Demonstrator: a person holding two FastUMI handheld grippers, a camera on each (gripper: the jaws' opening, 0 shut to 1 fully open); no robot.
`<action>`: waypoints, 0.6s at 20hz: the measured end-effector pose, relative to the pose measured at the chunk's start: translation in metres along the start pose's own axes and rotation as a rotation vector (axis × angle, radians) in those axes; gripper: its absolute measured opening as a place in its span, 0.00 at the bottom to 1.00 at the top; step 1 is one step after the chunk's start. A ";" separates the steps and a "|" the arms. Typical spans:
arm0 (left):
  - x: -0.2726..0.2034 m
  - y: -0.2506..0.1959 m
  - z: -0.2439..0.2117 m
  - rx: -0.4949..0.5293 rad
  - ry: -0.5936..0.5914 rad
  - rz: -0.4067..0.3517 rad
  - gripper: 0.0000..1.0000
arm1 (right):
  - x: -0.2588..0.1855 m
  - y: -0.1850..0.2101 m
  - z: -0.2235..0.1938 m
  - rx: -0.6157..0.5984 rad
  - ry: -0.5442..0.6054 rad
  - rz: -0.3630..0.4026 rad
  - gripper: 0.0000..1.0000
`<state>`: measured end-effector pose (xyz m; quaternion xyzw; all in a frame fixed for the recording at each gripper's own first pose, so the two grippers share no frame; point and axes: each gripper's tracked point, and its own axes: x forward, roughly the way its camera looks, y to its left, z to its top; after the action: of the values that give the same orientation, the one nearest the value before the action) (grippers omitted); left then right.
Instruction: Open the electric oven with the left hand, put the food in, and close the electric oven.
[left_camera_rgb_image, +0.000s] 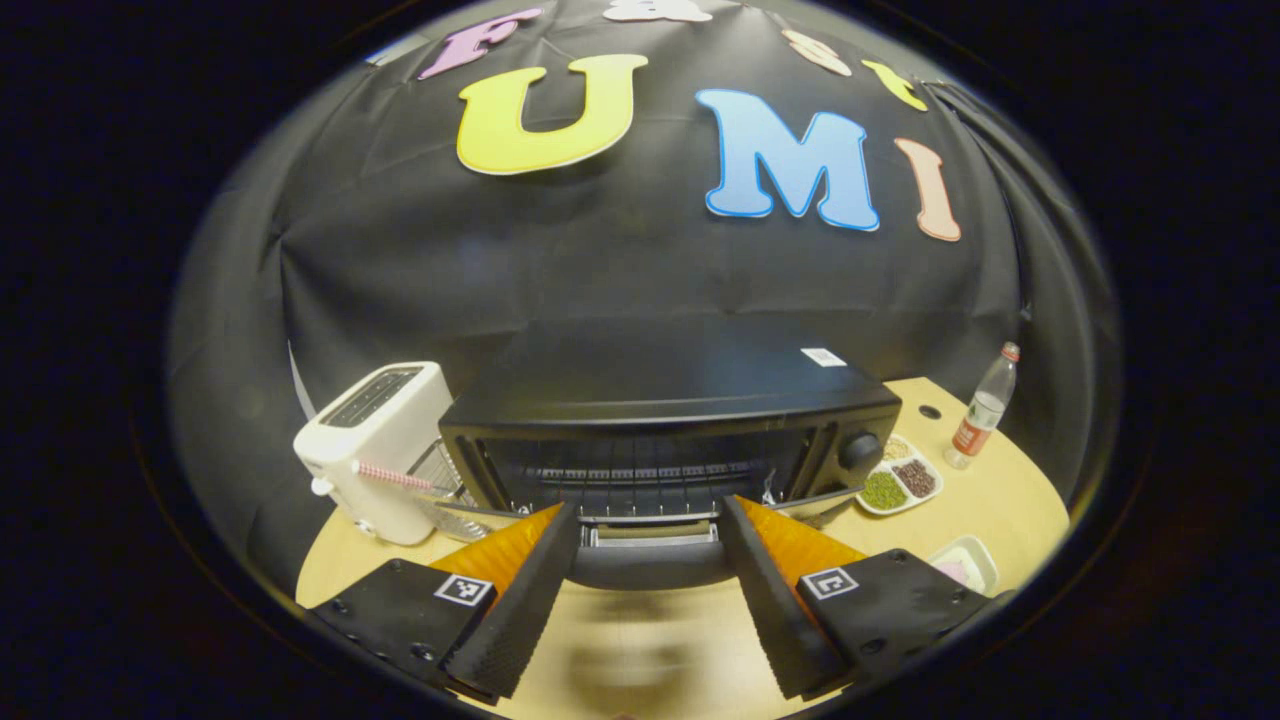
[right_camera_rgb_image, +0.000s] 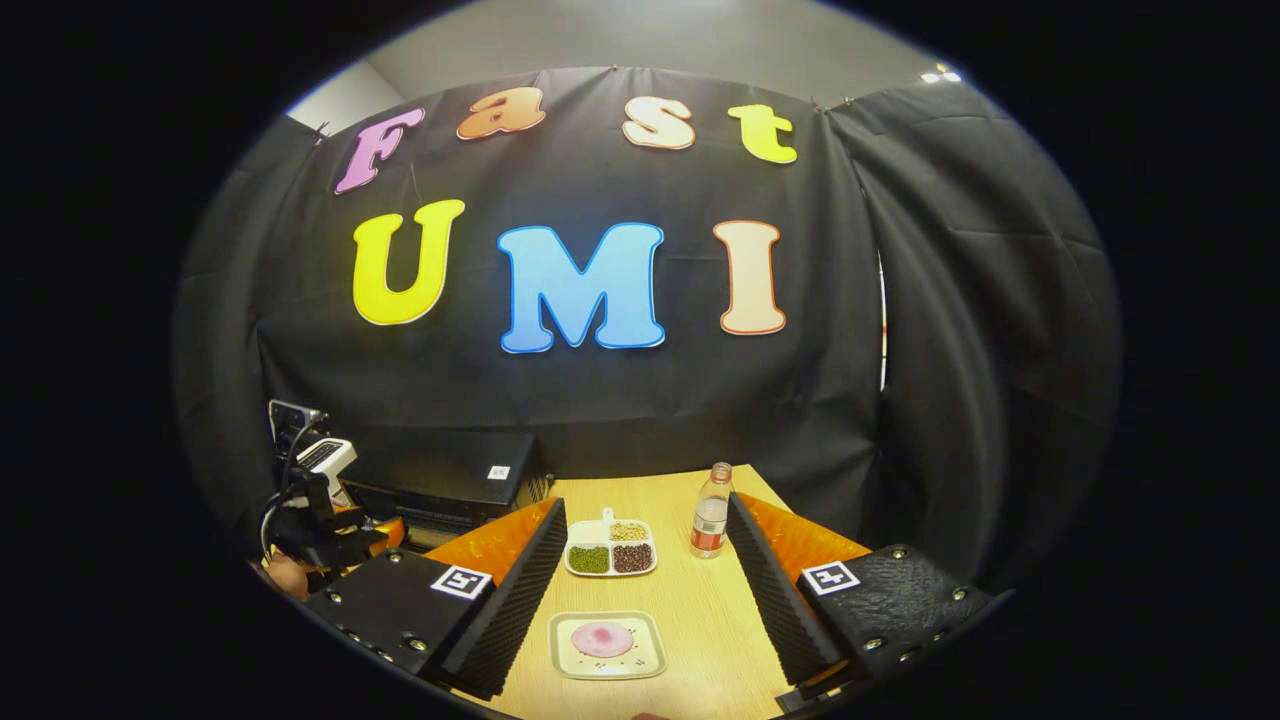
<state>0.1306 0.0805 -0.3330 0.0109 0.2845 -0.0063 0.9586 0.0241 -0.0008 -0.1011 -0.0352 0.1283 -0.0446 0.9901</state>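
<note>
The black electric oven (left_camera_rgb_image: 670, 400) has a matt metal casing; the pale table (right_camera_rgb_image: 700, 610) is smooth wood; the white toaster (left_camera_rgb_image: 375, 445) is glossy plastic.

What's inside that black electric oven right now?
The black electric oven stands open, its door dropped toward the left hand-held gripper. Inside I see a wire rack and dark walls, no food. The oven floor beneath the rack is too dark to make out.

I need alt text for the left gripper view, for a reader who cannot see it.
The open left tongs point at a black electric oven whose door hangs open on a wooden table. A white toaster stands to its left; a divided dish of beans and a bottle stand to its right.
</note>
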 end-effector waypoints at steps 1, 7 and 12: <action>-0.003 -0.001 -0.005 0.000 0.003 -0.004 0.97 | 0.000 0.001 0.000 -0.003 0.001 0.006 0.97; -0.017 -0.002 -0.036 0.017 0.016 -0.013 1.00 | -0.001 0.004 -0.004 -0.016 0.028 0.015 0.97; -0.024 -0.005 -0.062 0.039 0.035 -0.013 1.00 | -0.005 0.007 -0.013 -0.025 0.045 0.016 0.97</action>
<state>0.0768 0.0772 -0.3717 0.0280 0.3013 -0.0179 0.9530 0.0169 0.0058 -0.1127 -0.0457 0.1516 -0.0358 0.9867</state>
